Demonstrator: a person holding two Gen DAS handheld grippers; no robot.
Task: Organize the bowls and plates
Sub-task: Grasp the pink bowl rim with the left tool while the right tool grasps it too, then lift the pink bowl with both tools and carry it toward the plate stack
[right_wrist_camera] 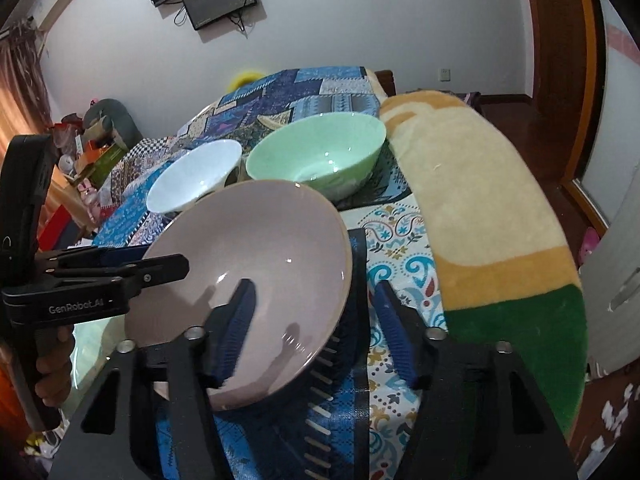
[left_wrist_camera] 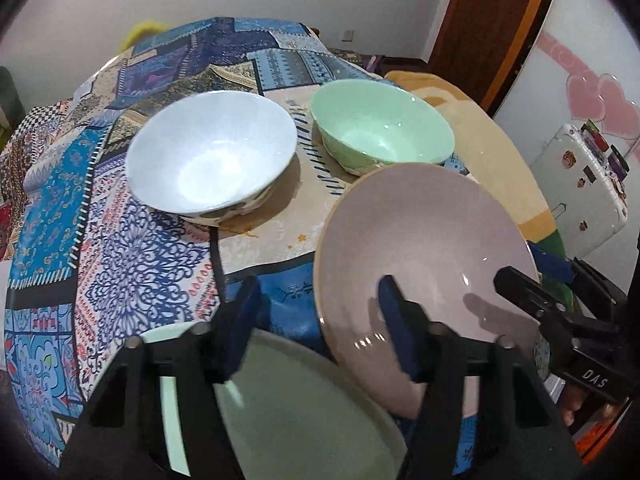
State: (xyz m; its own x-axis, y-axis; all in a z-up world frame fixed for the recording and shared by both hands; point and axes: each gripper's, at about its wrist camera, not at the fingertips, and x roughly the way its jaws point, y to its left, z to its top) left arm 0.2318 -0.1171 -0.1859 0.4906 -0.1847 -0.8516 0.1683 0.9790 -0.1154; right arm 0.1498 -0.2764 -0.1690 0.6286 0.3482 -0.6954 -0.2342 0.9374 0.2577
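Observation:
A large pink bowl [left_wrist_camera: 432, 240] [right_wrist_camera: 256, 248] is tilted at the near side of the table, its low edge over a pale green plate [left_wrist_camera: 300, 408]. My left gripper [left_wrist_camera: 319, 284] is open across the bowl's left rim, one finger inside and one outside; the right wrist view shows it [right_wrist_camera: 160, 264] from the side. My right gripper [right_wrist_camera: 314, 284] is open across the opposite rim, also visible in the left wrist view [left_wrist_camera: 516, 276]. Behind stand a white bowl [left_wrist_camera: 208, 152] [right_wrist_camera: 192, 176] and a mint green bowl [left_wrist_camera: 380, 128] [right_wrist_camera: 316, 152], side by side and upright.
A blue patchwork cloth [left_wrist_camera: 120, 240] covers the table. A yellow and green fleece blanket [right_wrist_camera: 480, 208] lies along its right side. A white sticker-covered case [left_wrist_camera: 580, 188] stands to the right. A hand [right_wrist_camera: 52, 368] holds the left gripper's handle.

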